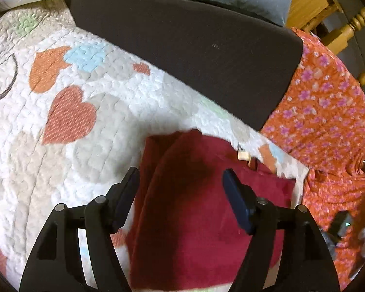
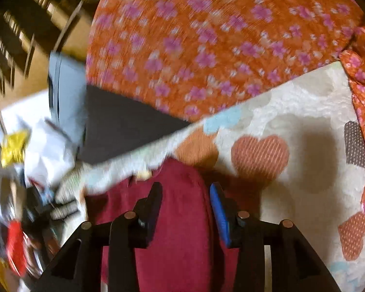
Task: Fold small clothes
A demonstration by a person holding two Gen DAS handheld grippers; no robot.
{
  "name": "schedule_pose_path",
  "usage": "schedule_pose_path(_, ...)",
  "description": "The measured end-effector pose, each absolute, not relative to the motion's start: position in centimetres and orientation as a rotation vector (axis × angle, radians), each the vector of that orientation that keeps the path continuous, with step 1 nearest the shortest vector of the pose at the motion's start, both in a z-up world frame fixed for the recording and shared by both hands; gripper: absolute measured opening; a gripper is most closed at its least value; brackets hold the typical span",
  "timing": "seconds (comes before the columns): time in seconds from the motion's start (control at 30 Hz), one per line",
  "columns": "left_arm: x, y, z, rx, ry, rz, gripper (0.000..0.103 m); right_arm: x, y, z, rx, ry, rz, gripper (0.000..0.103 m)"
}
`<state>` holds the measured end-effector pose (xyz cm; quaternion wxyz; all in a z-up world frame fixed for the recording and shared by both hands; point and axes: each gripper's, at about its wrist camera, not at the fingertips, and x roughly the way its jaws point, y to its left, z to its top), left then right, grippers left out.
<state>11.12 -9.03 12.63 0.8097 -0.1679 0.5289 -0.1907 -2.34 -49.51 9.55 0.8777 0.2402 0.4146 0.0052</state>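
Garment: red cloth (image 1: 202,194) lies on the quilt (image 1: 60,121), under both claws.
Left claw (image 1: 180,182): wide open, empty.
Right claw (image 2: 186,197): part open, seemingly empty; blurred.

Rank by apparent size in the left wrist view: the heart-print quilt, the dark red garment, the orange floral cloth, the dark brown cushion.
1. heart-print quilt: fills most of the left half.
2-4. dark brown cushion, dark red garment and orange floral cloth look alike in area. The garment sits nearest the camera, so no ranking among them.
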Motion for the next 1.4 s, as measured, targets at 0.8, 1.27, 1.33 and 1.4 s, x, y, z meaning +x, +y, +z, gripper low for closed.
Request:
schedule_pose_path(0.8, 2.3, -8.3, 8.5, -0.184, 1.216, -0.380, 0.071, -9.7, -46.8, 7.8, 0.448, 0.976, -0.008, 0.035)
schedule_pose_path(1.27, -0.1, -7.8, 4.4, -0.010, 1.299, -0.256, 0.071, -11.9, -44.9, 4.7, 0.285, 1.065, -0.041, 0.006)
schedule_pose_path(1.33, -0.1, -7.2, 4.3, -0.027, 1.310, -0.241, 0.071, -11.7, -44.3, 5.2, 0.271, 1.051, -0.053, 0.006)
schedule_pose_path(1.4, -0.1, -6.7, 5.2, -0.061, 1.285, -0.249, 0.071, -11.9, -44.4, 6.6, 0.308, 1.017, -0.054, 0.006)
